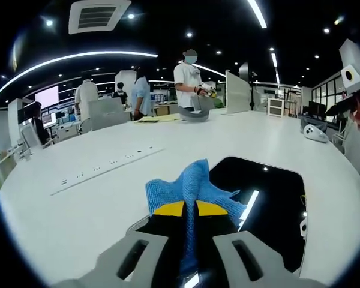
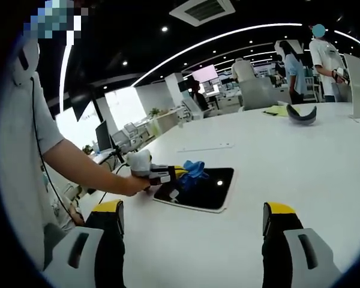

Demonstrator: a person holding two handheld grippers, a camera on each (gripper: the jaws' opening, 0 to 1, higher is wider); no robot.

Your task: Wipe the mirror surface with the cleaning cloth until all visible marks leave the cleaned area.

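Note:
In the left gripper view my left gripper [image 1: 190, 208] is shut on a blue cleaning cloth [image 1: 192, 186], which bunches up ahead of the yellow-tipped jaws. Under it lies the dark, glossy mirror [image 1: 270, 198], flat on the white table and reflecting ceiling lights. In the right gripper view the mirror [image 2: 207, 189] is small, in the middle distance, with the cloth [image 2: 194, 168] on its left end. The left gripper [image 2: 179, 173] is held there by a person's hand [image 2: 132, 183]. My right gripper [image 2: 192, 219] stands open, well back from the mirror, with nothing between its jaws.
The white table [image 1: 78, 204] stretches far back. A long white power strip [image 1: 108, 171] lies left of the mirror. A curved grey object [image 1: 195, 115] and yellow paper [image 1: 159, 119] sit at the far edge, where several people stand. The person's arm [image 2: 78, 165] fills the left side.

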